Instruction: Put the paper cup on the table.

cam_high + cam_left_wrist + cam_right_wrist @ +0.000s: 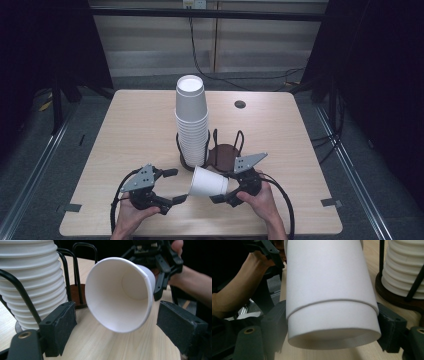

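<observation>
A white paper cup lies on its side just above the table, with my right gripper shut on its base end. In the right gripper view both pads press the cup, and a step line rings its wall like one cup nested in another. Its open mouth faces my left gripper, whose jaws stand open on either side of the rim without touching it. In the high view the left gripper sits just left of the cup.
A tall stack of white cups stands in a black wire holder with a brown round base just behind the grippers. The wooden table has a small grommet hole at the back. Cables run over the floor beyond.
</observation>
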Available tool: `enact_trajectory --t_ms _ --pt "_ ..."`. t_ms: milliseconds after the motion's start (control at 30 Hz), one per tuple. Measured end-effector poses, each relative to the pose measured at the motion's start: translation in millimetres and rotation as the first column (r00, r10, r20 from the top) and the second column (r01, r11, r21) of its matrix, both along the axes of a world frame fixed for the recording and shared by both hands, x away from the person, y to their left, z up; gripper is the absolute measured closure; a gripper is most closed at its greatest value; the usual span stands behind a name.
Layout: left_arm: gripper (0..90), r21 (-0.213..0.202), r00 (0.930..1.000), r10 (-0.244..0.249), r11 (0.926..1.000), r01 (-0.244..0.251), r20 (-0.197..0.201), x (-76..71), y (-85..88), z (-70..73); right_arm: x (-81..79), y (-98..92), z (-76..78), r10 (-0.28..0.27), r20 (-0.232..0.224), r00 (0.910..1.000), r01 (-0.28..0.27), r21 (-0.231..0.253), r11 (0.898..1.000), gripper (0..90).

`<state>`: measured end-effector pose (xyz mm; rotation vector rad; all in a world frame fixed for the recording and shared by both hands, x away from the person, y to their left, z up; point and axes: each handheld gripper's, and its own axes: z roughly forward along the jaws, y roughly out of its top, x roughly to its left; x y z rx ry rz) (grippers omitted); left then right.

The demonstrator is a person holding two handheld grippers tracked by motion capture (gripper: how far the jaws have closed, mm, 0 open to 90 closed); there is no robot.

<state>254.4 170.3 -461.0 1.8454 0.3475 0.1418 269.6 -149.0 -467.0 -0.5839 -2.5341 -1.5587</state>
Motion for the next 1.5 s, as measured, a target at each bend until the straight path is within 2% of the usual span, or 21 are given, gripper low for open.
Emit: enact_trajectory --t_ms 67,100,167,200,333,367,667,767,867,1133,1400,1500 --pt "15.5 -0.008 1.0000 -0.002 1.0000 0.002 -0.002 -0.8 -0.7 -2.3 0.1 -0.5 -0.1 -0.006 0.011 0.9999 0.006 0.019 1.000 23.4" --pt "15.5 -0.015 1.0000 -0.002 0.9999 0.002 -0.009 -0.7 -0.3 -3.1 0.1 -1.3 -0.1 -0.004 0.020 0.9998 0.003 0.044 0.999 23.4" --pt "15.5 -0.013 1.0000 -0.002 0.9999 0.002 -0.006 -0.9 0.0 -3.1 -0.3 -1.5 0.0 -0.005 0.027 0.9996 0.004 0.053 0.999 23.3" --pt "15.5 -0.025 0.9999 -0.008 0.9997 0.007 -0.011 -1.2 0.1 -2.6 -1.3 -0.9 -0.4 -0.007 0.042 0.9991 0.004 0.078 0.997 23.3" --pt "15.5 -0.036 0.9998 -0.020 0.9992 0.019 -0.008 -2.2 -0.5 -1.3 -2.0 1.0 -1.0 -0.005 0.056 0.9984 -0.001 0.094 0.996 23.3" --pt "15.6 -0.051 0.9995 -0.031 0.9982 0.030 -0.011 -2.6 -1.7 -0.8 -2.1 2.2 -1.2 -0.002 0.058 0.9983 -0.004 0.099 0.995 23.3" --pt "15.5 -0.081 0.9987 -0.048 0.9956 0.047 -0.014 0.6 -7.8 -0.8 -3.9 5.3 -2.0 0.018 0.067 0.9976 -0.025 0.106 0.994 23.3" --pt "14.9 -0.068 0.9994 -0.030 0.9973 0.029 -0.016 2.5 -11.6 -0.7 -5.0 6.6 -1.9 0.025 0.074 0.9970 -0.033 0.106 0.994 23.4" --pt "13.8 -0.075 0.9992 -0.037 0.9965 0.036 -0.010 2.7 -12.8 -0.4 -5.2 6.9 -1.6 0.030 0.075 0.9968 -0.038 0.107 0.994 23.4" --pt "0.0 -0.067 0.9995 -0.029 0.9973 0.028 -0.014 7.7 -19.0 2.1 -6.7 8.7 -0.1 0.042 0.088 0.9952 -0.051 0.101 0.994 23.5" --pt "0.0 -0.096 0.9972 -0.064 0.9936 0.060 -0.040 12.3 -24.2 -0.3 -7.3 12.4 0.0 0.046 0.096 0.9943 -0.054 0.091 0.994 23.5" --pt "0.0 -0.090 0.9970 -0.067 0.9939 0.063 -0.040 13.4 -26.1 -0.2 -6.9 12.4 0.3 0.038 0.104 0.9938 -0.048 0.094 0.994 23.6"
